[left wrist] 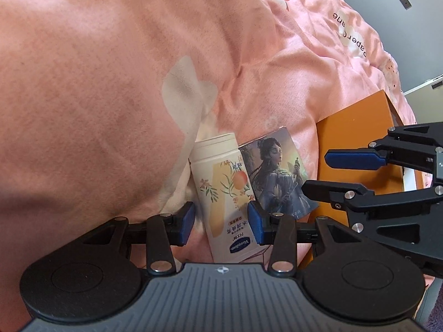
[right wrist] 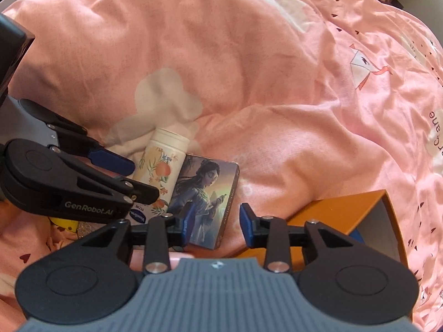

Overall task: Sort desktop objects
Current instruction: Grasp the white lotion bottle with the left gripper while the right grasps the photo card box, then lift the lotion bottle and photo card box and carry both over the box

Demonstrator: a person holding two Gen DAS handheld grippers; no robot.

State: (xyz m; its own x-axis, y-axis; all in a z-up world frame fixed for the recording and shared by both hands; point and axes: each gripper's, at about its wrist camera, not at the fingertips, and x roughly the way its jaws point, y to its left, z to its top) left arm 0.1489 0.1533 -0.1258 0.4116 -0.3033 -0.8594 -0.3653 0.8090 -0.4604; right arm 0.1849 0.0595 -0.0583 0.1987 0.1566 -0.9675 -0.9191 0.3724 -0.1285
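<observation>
Left wrist view: the left gripper points steeply down over a pink quilt. A cream Vaseline lotion bottle lies on the quilt, cap end away from the camera, its lower body between the two blue pads. A strip of pink fabric shows between the left pad and the bottle, so that pad is clear of it; the right pad sits at the bottle's edge, contact not determinable. The jaws stand partly open and are not clamped on the bottle.

A card box printed with a figure in grey robes lies just beside the bottle on its right, touching it along one long edge. An orange box lies further right on the quilt. The right gripper enters from the right edge, its tips near the card box's right side.

Right wrist view: the right gripper also points steeply down, jaws parted, nothing pressed between the pads. The near-right corner of the card box lies in the gap; the left pad overlaps the box face in the picture, while the right pad stands clear over fabric. The orange box shows open, with a grey interior. The lotion bottle lies left of the card box, and the left gripper straddles its lower part.
</observation>
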